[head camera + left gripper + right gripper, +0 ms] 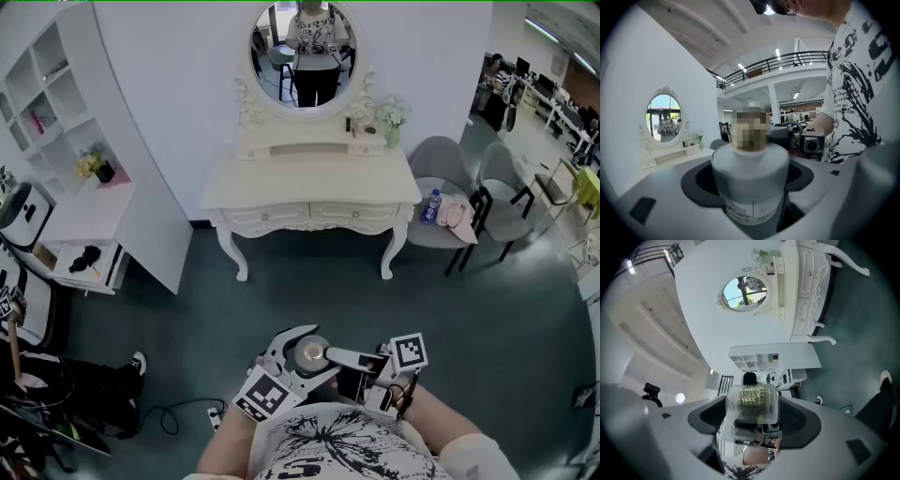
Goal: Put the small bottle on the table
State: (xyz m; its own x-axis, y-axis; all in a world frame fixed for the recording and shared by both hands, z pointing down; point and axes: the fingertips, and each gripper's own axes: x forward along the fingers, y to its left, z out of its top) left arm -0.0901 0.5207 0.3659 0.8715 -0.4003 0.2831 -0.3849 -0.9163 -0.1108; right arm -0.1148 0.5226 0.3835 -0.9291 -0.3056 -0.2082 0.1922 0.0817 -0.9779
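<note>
Pinching the bottle [311, 354] at 6 o'clock, the left claw [750, 180] keeps it off the counter [309, 178] at 12; the right claw [751, 416] nips its cap [752, 401].

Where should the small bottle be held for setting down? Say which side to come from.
Take the bottle round its wide body, from the side, as the left tongs do: its walls run straight there, and it narrows above.

Two grippers [302, 361] [339, 358], one small bottle [750, 180], one dressing table [309, 180], one oval mirror [302, 52], seemingly two grey chairs [439, 161] [511, 183]
</note>
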